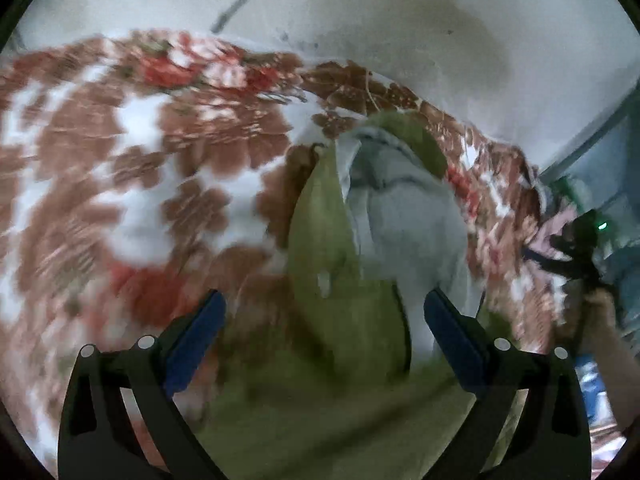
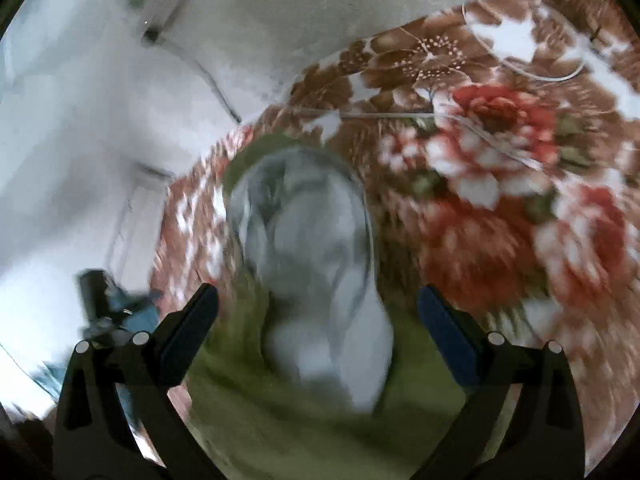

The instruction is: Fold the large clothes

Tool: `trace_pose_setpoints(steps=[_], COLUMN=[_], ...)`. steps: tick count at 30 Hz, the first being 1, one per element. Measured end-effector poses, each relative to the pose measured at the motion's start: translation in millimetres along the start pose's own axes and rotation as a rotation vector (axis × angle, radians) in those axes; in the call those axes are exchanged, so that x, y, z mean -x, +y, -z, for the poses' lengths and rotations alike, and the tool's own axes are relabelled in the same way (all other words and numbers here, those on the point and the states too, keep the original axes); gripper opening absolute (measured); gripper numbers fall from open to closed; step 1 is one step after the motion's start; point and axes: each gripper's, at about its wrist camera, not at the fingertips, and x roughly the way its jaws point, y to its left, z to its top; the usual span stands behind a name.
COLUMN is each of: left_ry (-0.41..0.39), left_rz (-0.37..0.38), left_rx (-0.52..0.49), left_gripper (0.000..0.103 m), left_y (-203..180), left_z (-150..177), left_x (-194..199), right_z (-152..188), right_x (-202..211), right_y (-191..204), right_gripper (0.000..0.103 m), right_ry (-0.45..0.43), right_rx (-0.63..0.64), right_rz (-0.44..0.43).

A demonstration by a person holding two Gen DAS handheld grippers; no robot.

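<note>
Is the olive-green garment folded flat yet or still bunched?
Still bunched: the olive-green garment lies rumpled on the floral bedspread with its pale lining showing. Both views are blurred.

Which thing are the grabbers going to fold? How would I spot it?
Find the big flowery bedspread, brown and red on white, that covers the bed. On it, under both open grippers, lies the garment. It is the only plain thing there: olive green outside, with a pale grey lining showing.

floral bedsheet (image 1: 120, 168) | pale wall (image 1: 400, 8) | white cable (image 2: 520, 68) on sheet
</note>
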Motion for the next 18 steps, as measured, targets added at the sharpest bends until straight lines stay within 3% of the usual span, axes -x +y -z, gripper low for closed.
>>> trace_pose_setpoints(steps=[2,6,7,9,15,18], left_ry=[0.039,0.081,0.091,0.094,0.177,0.201], left_rz=[0.065,0.187,0.214,0.226,0.322,0.437], left_rx=[0.043,0.084,0.092,0.120,0.092,0.082], left_gripper=[0.098,0.098,0.098,0.098,0.096,0.095], left_y=[19.5,43.3,48.8,58.7,55.7,45.6], left_z=[-31.2,-65.8,-70.1,-72.4,-67.9,-70.9], left_x=[-38.9,-96.4,-111.5,-129.7,-175.7,-187.8], right_z=[-32.2,-64.0,-66.6,-68.7,-61.5,-59.7], right_x=[-36.2,-92.5,-105.8,-134.4,-186.8,-203.9], right_y=[-17.1,-36.8,-42.5,-57.2,-39.3,-36.4], right_gripper=[0.099,0.098,0.095,0.079,0.075,0.056], right_ry=[0.053,0.143,0.165,0.216,0.340,0.382], right_rx=[-0.034,-0.040,-0.042,-0.063,0.026,0.014], right_rz=[-0.078,-0.127,-0.128,-0.113,-0.186,-0.255])
